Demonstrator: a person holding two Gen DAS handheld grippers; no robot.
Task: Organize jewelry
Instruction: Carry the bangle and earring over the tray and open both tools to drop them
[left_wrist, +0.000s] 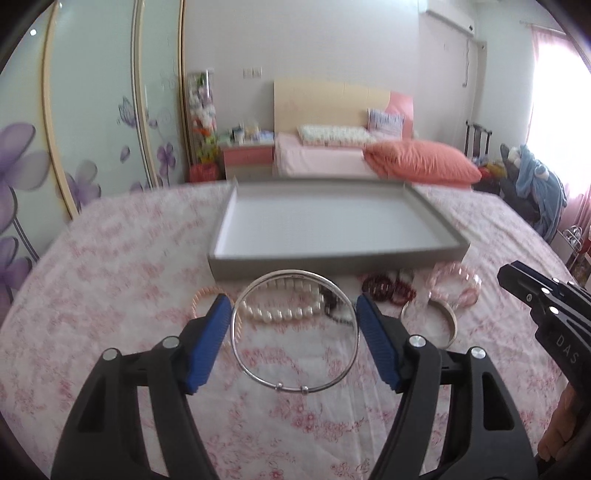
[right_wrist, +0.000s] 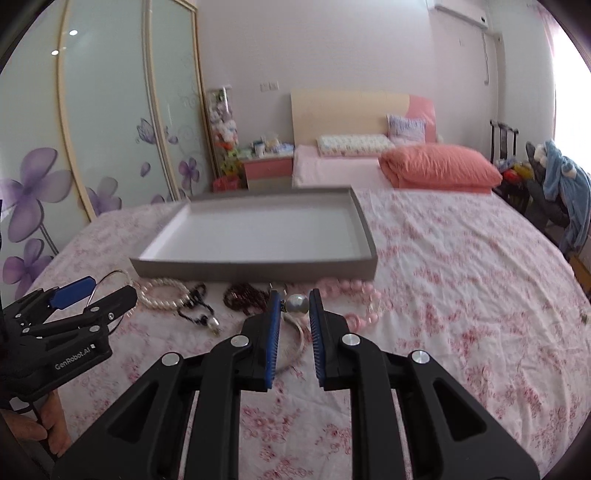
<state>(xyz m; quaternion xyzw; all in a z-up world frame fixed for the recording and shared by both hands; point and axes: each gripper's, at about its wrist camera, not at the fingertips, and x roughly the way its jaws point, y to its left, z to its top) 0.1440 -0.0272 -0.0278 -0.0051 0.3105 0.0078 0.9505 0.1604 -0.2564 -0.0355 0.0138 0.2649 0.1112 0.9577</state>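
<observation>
My left gripper (left_wrist: 294, 308) is shut on a thin silver bangle (left_wrist: 295, 386), gripped across its width and held just above the bed. Behind it lie a white pearl bracelet (left_wrist: 280, 314), a dark red bead bracelet (left_wrist: 388, 288), a pink bead bracelet (left_wrist: 458, 284) and a pale bangle (left_wrist: 432, 325). An open grey box lid (left_wrist: 332, 258) lies beyond them, empty. My right gripper (right_wrist: 294, 301) is shut on a large grey pearl (right_wrist: 298, 304), close to the pink beads (right_wrist: 351, 291). The left gripper (right_wrist: 92, 295) shows at the left of the right wrist view.
The work surface is a bed with a pink floral sheet (right_wrist: 461, 295). A black cord necklace with a pearl pendant (right_wrist: 207, 317) lies near the white pearls (right_wrist: 162, 295). A second bed with an orange pillow (right_wrist: 439, 166) stands behind, a wardrobe (right_wrist: 92, 129) at left.
</observation>
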